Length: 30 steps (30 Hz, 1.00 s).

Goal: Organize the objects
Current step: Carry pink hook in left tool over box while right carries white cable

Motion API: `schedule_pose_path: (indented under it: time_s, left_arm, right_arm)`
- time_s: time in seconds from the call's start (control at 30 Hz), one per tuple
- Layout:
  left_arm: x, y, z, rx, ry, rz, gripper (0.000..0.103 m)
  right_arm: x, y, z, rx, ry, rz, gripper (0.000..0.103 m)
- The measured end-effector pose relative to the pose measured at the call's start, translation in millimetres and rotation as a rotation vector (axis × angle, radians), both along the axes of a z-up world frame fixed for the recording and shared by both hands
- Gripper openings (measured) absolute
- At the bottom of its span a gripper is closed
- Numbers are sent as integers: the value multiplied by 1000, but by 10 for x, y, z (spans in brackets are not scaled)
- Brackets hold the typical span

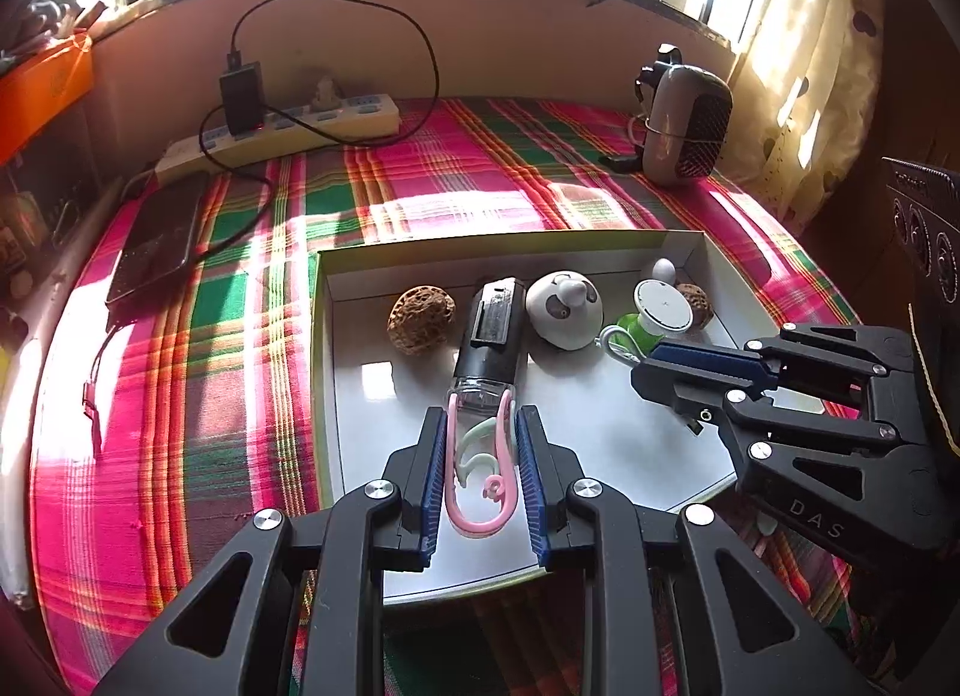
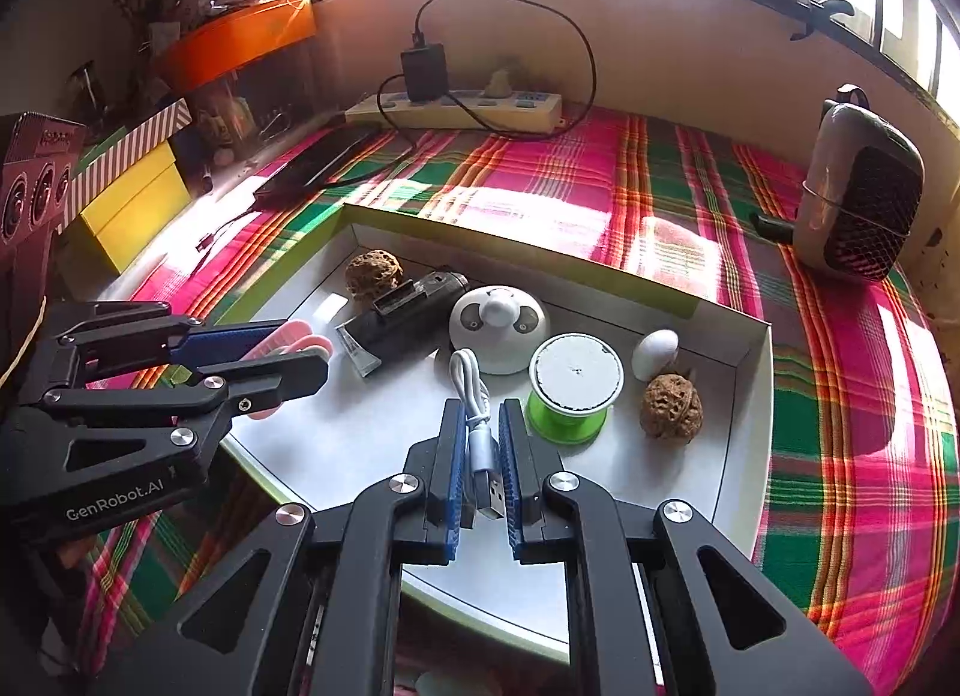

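While the left gripper [image 1: 480, 432] is clamped on a bundle of pink and pale green plastic hooks [image 1: 480, 474], the right gripper [image 2: 483, 426] is pinched on a white USB cable [image 2: 474, 396], whose metal plug [image 2: 491, 495] lies between the blue pads [image 2: 454, 468]. Both grippers hang over the near part of a shallow white box [image 2: 744, 456] with a lime outer wall. Just beyond the cable stands a green spool [image 2: 573, 390] with a white round top, and to its right a wrinkled walnut [image 2: 670, 408] with a small white egg [image 2: 655, 355] behind it. Farther in lie a white round panda-faced gadget [image 2: 499, 330], a black cylindrical device [image 2: 408, 315] lying flat, and a second walnut [image 2: 373, 271] near the far corner. Around the box spreads a pink and green plaid cloth [image 2: 840, 396]. At the back are a dark phone [image 1: 159, 237], a cream power strip [image 2: 456, 111] with a black charger [image 2: 424, 73], and a small mesh-fronted heater [image 2: 858, 186] to the right.
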<state>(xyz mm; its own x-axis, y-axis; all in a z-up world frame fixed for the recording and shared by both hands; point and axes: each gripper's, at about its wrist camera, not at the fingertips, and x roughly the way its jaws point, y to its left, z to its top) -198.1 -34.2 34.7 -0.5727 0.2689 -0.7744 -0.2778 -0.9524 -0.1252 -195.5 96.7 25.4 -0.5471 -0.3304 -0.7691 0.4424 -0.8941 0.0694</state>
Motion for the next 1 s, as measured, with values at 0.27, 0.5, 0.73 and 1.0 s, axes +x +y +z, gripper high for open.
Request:
schedule_pose_path:
  time_s: [0.27, 0.5, 0.73, 1.0]
  left_arm:
    - [-35, 34, -93, -6, -29, 1, 21]
    - [-47, 47, -110, -19, -32, 5, 21]
    - [-57, 56, -116, -28, -30, 9, 21]
    - [-66, 56, -117, -42, -31, 7, 21]
  right_arm:
    - [-59, -62, -83, 15, -22, 11, 12]
    - [-86, -85, -134, 22, -33, 10, 12]
    - [-105, -85, -160, 24, -35, 9, 12]
    - [-109, -81, -159, 24, -30, 7, 12]
